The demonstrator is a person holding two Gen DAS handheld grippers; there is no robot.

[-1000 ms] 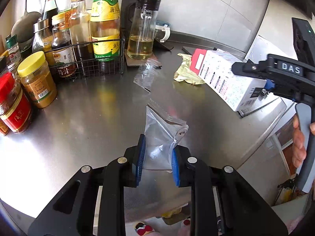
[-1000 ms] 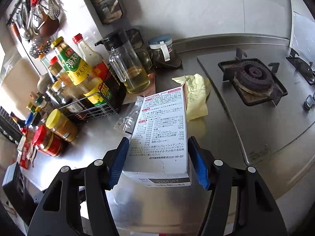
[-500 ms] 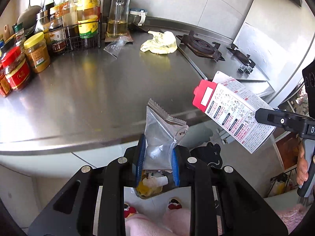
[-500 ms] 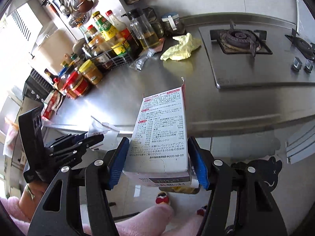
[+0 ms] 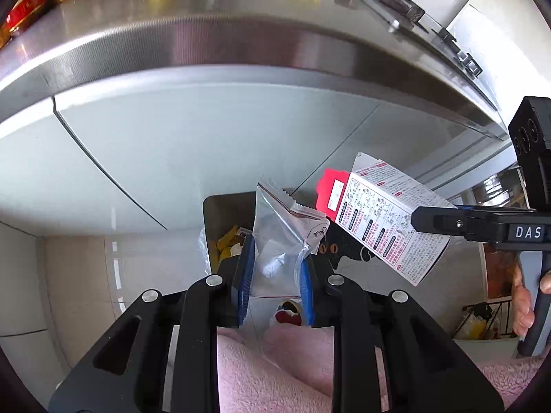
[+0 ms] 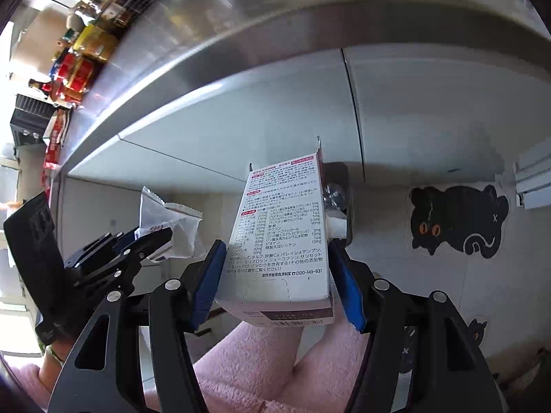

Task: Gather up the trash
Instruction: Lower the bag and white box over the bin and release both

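below steel counter edge point(image 5: 241, 44): left gripper point(image 5: 277, 275) pinching crinkled clear wrapper point(image 5: 282, 237); right gripper point(image 6: 275, 282) clamping white printed box point(image 6: 286, 241) (red flap); bin point(image 5: 224, 216) holds yellow scraps.

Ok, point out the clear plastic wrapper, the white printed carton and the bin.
Clear plastic wrapper point(image 5: 279, 237), left wrist view, crinkled middle.
White printed carton point(image 6: 282, 234), right wrist view, text face.
Bin point(image 5: 224, 210), left wrist view, inner wall.
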